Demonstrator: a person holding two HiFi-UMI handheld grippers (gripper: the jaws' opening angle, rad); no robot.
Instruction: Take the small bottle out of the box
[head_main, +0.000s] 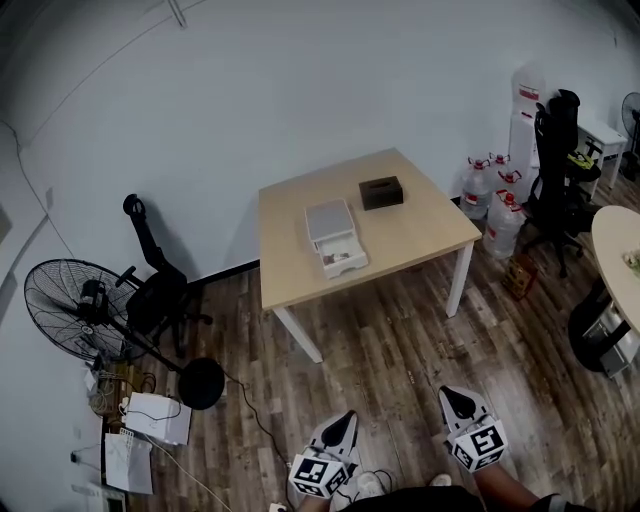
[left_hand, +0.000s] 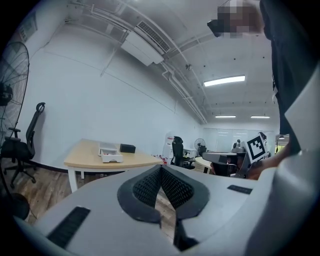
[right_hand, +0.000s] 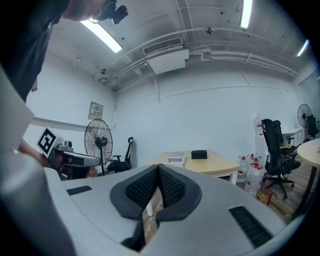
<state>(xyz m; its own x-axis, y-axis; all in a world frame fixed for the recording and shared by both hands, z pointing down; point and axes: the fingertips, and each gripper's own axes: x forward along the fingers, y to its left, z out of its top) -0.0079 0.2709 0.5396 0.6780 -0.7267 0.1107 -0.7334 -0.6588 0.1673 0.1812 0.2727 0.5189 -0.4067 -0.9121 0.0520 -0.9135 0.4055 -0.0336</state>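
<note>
A white box lies on the light wooden table, its lid folded back and its open tray toward me. Small items show in the tray, too small to pick out a bottle. A black box sits behind it. Both grippers hang low over the wooden floor, well short of the table. My left gripper is shut with nothing in it, and so is my right gripper. The left gripper view shows its pads meeting, with the white box far off. In the right gripper view the pads touch too.
A standing fan and a black office chair are at the left, with cables and papers on the floor. Water jugs, another black chair and a round table stand at the right.
</note>
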